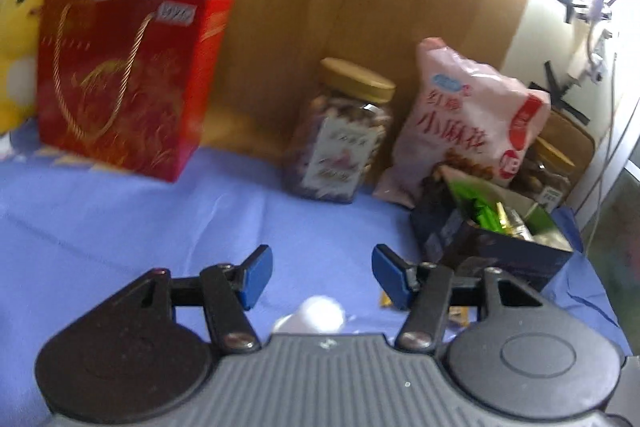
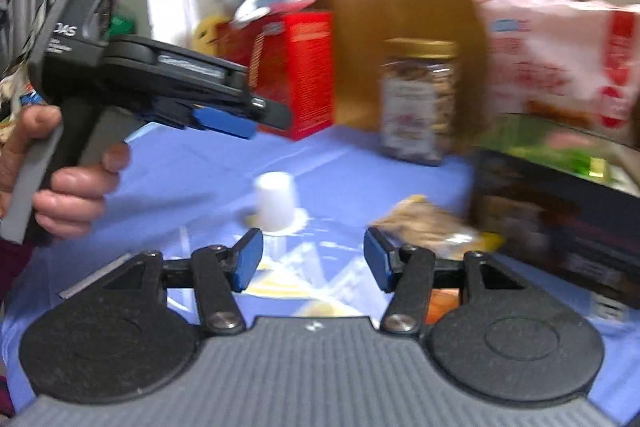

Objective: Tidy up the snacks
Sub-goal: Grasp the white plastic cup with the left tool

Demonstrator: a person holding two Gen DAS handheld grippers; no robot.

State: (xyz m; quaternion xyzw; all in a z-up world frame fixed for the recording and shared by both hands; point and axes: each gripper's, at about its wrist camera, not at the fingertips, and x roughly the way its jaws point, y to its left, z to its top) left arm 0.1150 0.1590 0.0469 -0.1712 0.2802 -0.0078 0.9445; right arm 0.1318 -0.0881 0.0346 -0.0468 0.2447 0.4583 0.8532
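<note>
We hold both grippers, left and right, fingers apart and empty, above the blue tablecloth near the dark open snack box.

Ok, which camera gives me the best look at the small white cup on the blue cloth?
The right wrist view: the white cup stands whole, upside down, ahead of the open right gripper. The left wrist view shows only its blurred top behind the gripper body.
</note>
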